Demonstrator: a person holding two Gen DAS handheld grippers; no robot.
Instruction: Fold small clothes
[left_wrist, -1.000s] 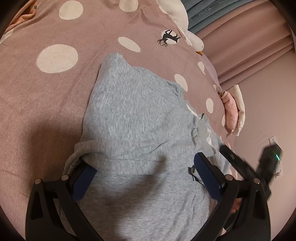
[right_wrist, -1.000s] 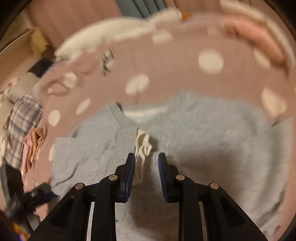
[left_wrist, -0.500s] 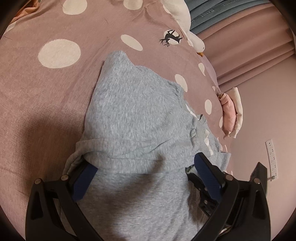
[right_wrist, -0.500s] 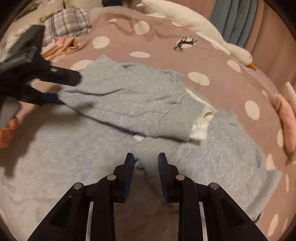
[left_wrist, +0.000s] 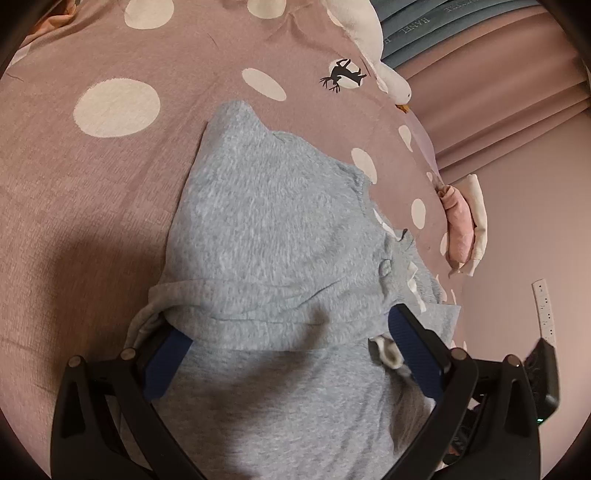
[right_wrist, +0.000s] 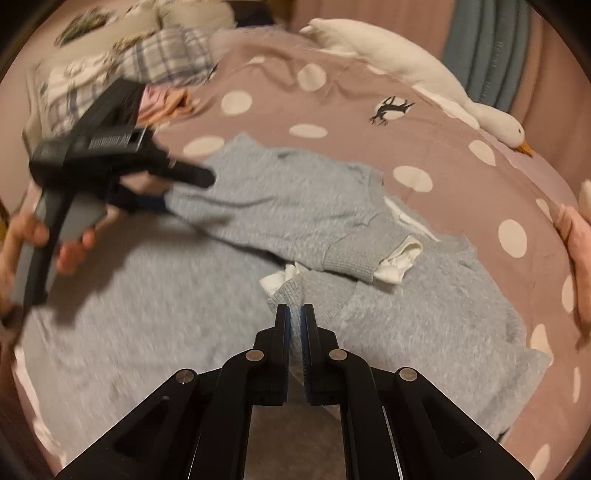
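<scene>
Sweater (right_wrist: 207, 332) edges inside bedspread (right_wrist: 369, 147) margins

This is a bedroom at home. A pink bed cover (left_wrist: 110, 206) with white dots fills the picture, with a toy goose (right_wrist: 424, 77) at the upper right.
</scene>
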